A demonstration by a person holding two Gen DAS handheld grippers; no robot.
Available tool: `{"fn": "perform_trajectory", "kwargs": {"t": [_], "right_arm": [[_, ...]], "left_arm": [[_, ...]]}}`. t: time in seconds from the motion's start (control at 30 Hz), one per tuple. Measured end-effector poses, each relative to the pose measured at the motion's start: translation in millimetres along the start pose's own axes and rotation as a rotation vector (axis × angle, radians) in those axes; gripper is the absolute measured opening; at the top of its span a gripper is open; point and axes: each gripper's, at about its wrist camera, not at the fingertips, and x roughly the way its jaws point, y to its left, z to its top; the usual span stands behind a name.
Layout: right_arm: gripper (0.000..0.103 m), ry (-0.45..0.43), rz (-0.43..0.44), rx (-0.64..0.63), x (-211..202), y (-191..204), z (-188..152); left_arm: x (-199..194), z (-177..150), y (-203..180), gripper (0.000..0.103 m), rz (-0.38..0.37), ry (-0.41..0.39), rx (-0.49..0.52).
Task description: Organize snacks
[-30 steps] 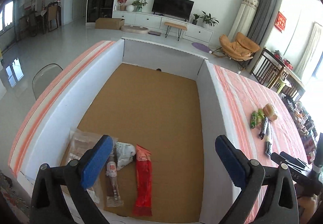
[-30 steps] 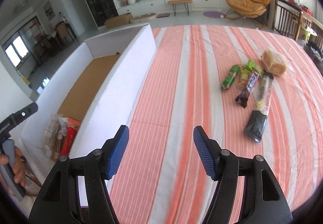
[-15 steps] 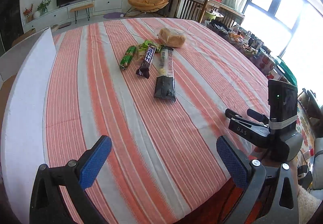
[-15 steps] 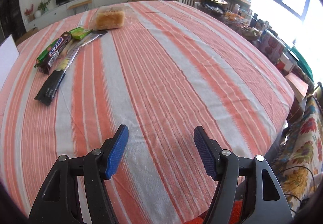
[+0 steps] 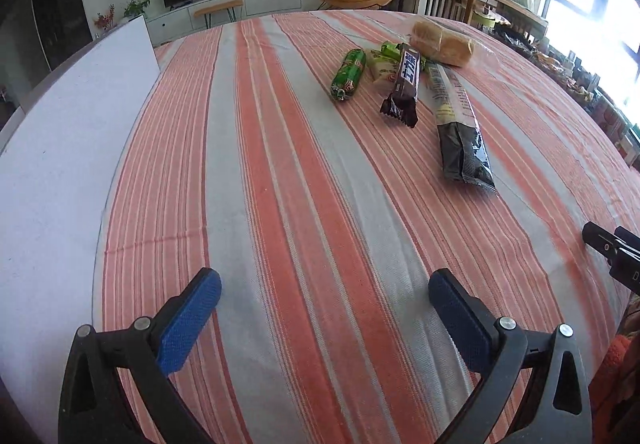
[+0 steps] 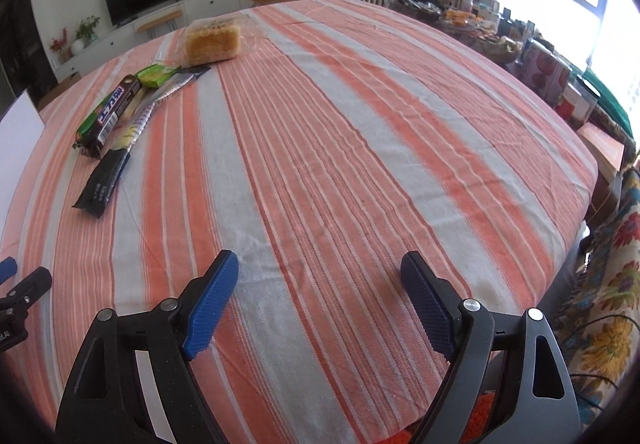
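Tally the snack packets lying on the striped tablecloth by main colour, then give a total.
Green: 2 — green sausage-shaped packet, small green flat packet
Dark brown: 1 — chocolate bar wrapper
Black and pale: 1 — long packet
Clear with golden bread: 1 — bagged loaf
Total: 5

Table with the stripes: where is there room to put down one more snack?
Lots of room. The striped cloth is bare from the open right gripper out to the far and window-side edges. There's also a bare strip between the white box wall and the green sausage pack. It's crowded only by the bread, the chocolate bar and the long dark packet.
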Motion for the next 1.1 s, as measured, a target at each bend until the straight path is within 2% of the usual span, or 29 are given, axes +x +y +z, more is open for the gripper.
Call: {"fn": "perform_trajectory", "kwargs": {"t": [1.1], "right_arm": [[0.089, 0.001, 0.003, 0.0, -1.1, 0.8, -0.5]], "left_arm": [[0.4, -0.7, -1.9, 0.103, 0.0, -0.009, 0.001]]}}
